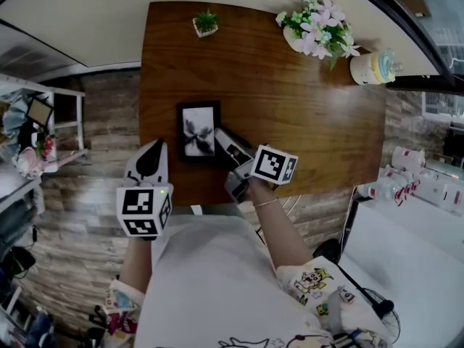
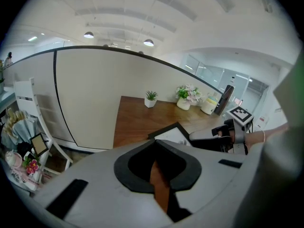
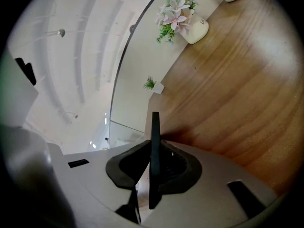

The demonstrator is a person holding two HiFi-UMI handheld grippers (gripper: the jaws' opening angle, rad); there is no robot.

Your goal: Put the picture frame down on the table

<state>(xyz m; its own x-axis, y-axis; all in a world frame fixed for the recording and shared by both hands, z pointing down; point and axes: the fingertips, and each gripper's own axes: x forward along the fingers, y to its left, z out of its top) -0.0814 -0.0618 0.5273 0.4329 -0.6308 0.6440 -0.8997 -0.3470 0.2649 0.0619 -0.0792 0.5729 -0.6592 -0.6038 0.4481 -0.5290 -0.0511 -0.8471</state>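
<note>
Head view of the wooden table (image 1: pixel 304 107). Your right gripper (image 1: pixel 221 140) is clenched on the right edge of the black picture frame (image 1: pixel 199 130); in the right gripper view the frame stands edge-on between the pads. The frame sits face up over the table's near left part; contact with the wood cannot be judged. Your left gripper (image 1: pixel 152 151) hangs just beside the frame, at the table's near edge, jaws together on nothing. At the far edge: a small potted plant (image 1: pixel 206 23) and a flower vase (image 1: pixel 319 31).
</note>
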